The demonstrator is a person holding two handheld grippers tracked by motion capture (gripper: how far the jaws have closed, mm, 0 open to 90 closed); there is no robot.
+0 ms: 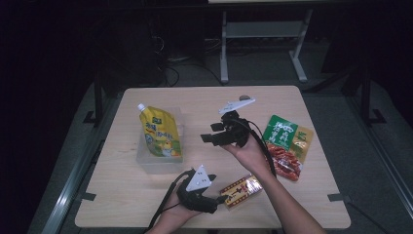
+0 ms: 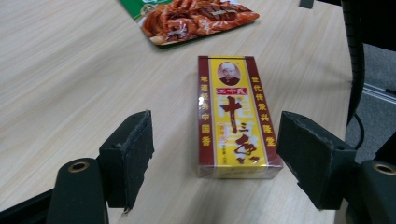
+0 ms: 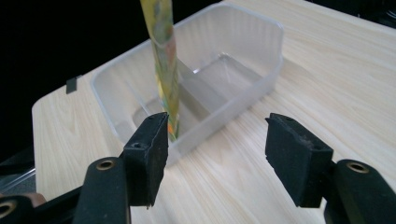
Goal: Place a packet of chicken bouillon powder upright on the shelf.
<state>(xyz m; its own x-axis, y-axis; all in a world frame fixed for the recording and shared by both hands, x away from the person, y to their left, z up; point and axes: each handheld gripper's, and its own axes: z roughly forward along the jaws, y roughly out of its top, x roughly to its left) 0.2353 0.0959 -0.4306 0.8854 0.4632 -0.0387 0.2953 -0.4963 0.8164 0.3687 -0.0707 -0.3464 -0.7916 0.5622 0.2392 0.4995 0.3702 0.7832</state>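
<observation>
Between the wide-open jaws of the left gripper (image 2: 215, 158) lies a yellow and red box (image 2: 237, 116), flat on the table (image 2: 70, 70), its near end level with the pads, untouched. To grip well, centre it, then close squarely on its long sides. Ahead of the right gripper (image 3: 217, 156), whose jaws stand apart and empty, a clear tub (image 3: 252, 56) holds a yellow pouch (image 3: 164, 60).

green snack packet (image 1: 287, 145): flat on table, right side, red food pictured | table (image 1: 204, 100): light wood, square | metal frame legs (image 1: 263, 44): on the floor behind the table | cables (image 1: 170, 68): on the dark floor behind it
</observation>
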